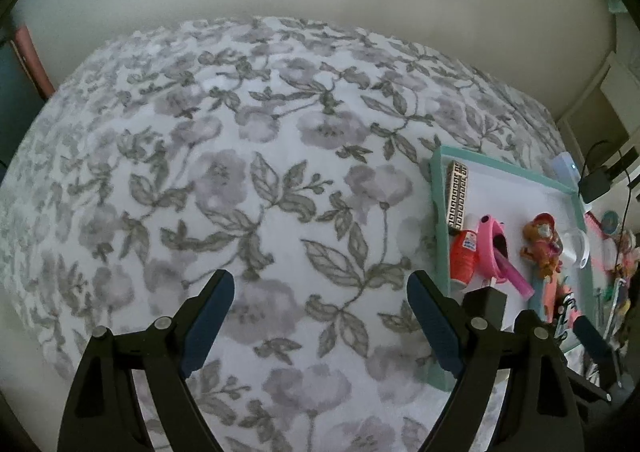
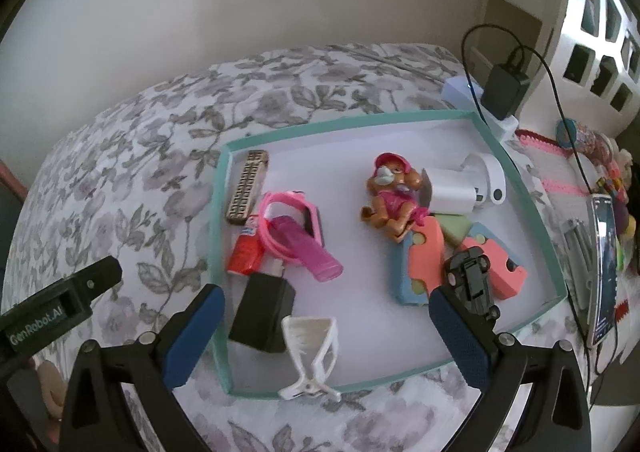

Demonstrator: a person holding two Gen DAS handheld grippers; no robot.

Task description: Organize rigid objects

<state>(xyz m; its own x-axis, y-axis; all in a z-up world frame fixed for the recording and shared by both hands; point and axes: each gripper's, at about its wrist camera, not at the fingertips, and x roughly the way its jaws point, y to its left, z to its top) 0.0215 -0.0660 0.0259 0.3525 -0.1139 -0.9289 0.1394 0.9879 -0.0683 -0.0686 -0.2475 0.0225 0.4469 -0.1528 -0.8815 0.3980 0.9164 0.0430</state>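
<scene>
— What's in the tray (image 2: 228,252) right now?

— A fair jumble. The teal-rimmed tray lies on the flowered bedspread (image 1: 240,172), and inside it there's a white hair clip (image 2: 310,356) at the near edge, touching a black charger block (image 2: 264,316). Behind that, a pink watch (image 2: 292,220) draped over a purple lighter-shaped piece (image 2: 312,256), with a small orange bottle (image 2: 244,256) beside them and a patterned metal bar (image 2: 246,186) along the left wall.

— And the right half?

— A toy dog figure (image 2: 390,198) in pink, a white camera-like gadget (image 2: 468,186), foam puzzle pieces (image 2: 424,264) and a black toy car (image 2: 472,278) on top of them.

— Are the grippers holding anything?

— No. The right gripper (image 2: 326,328) hangs spread wide above the tray's near end, nothing pinched. The left gripper (image 1: 320,316) is released too, over bare bedspread just left of the tray.
</scene>
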